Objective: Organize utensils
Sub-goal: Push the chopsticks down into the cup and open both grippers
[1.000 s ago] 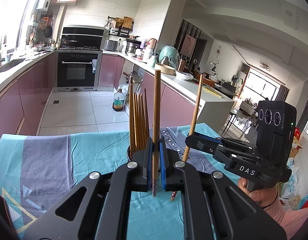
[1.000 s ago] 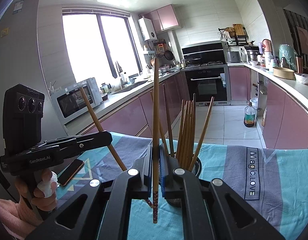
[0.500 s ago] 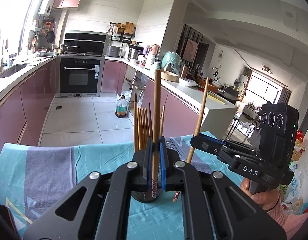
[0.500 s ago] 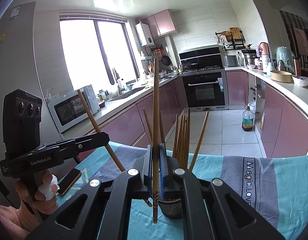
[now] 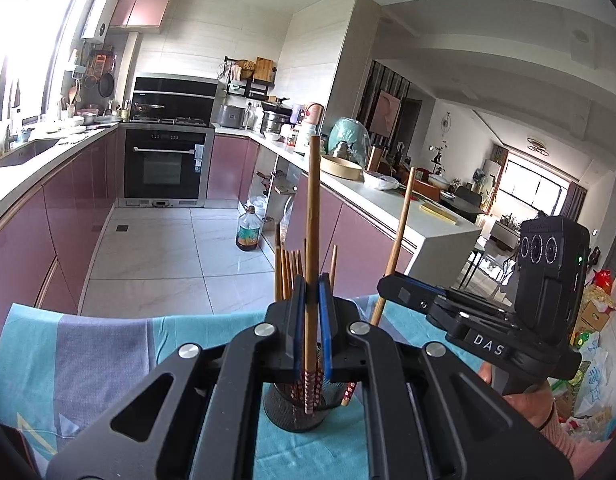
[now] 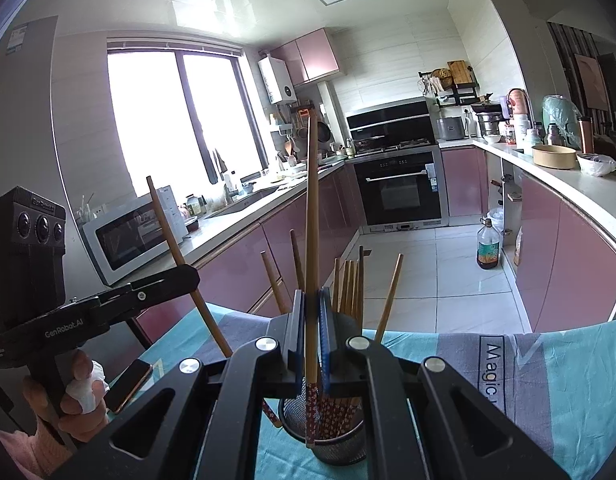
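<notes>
Left gripper (image 5: 312, 312): clamped one round wooden chopstick (image 5: 312, 216), upright, patterned tip inside the holder.
Right gripper (image 6: 311, 316): clamped another chopstick (image 6: 312, 216) likewise.
Holder (image 6: 340, 444): black mesh cup, crowded, on teal cloth (image 6: 568, 392).

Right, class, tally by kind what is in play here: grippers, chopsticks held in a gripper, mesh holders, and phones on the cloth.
Grippers: 2, the left gripper and the right gripper
Gripped chopsticks: 2, the left chopstick and the right chopstick
Mesh holder: 1
Phone: 1
Total: 6
The chopsticks standing in the holder are too bunched to count.
</notes>
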Demonstrator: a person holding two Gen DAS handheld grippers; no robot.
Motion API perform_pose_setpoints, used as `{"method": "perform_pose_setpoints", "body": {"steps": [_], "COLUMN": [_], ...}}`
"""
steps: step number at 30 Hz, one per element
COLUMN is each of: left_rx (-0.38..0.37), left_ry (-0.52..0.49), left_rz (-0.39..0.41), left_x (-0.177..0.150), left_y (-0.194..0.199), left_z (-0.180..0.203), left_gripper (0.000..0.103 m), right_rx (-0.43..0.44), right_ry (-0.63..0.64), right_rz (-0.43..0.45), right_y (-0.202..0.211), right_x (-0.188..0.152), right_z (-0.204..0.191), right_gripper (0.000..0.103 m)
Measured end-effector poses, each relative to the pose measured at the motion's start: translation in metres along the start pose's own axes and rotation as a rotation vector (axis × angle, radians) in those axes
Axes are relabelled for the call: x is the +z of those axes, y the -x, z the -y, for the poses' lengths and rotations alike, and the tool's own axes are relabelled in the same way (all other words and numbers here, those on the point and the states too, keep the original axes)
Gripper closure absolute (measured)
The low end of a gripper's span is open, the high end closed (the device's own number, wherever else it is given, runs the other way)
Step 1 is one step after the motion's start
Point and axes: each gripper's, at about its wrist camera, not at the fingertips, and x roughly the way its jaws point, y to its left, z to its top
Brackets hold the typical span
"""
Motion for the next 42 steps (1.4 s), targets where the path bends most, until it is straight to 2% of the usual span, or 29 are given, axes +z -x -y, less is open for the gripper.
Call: {"method": "perform_pose_setpoints", "body": {"steps": [7, 20, 42], "left_rx": [0.016, 0.033, 0.039], "left_ry": [-0.011, -0.037, -0.030], "left_rz": [0.001, -0.084, -0.160], "left_x": [0.003, -0.009, -0.009], "left_y": [-0.002, -0.001, -0.010], "left_z": [0.010, 0.022, 0.013], "left_gripper": [0.096, 0.096, 0.096], "right_rx": [-0.012, -0.009, -0.037], "right_ry": [-0.022, -0.045, -0.059], "right_rz": [-0.002, 0.014, -0.013], "right_y": [-0.010, -0.019, -0.035], "right_x": [0.002, 0.006, -0.004], "right_z": [0.004, 0.009, 0.013], "right_gripper": [0.098, 0.098, 0.098]}}
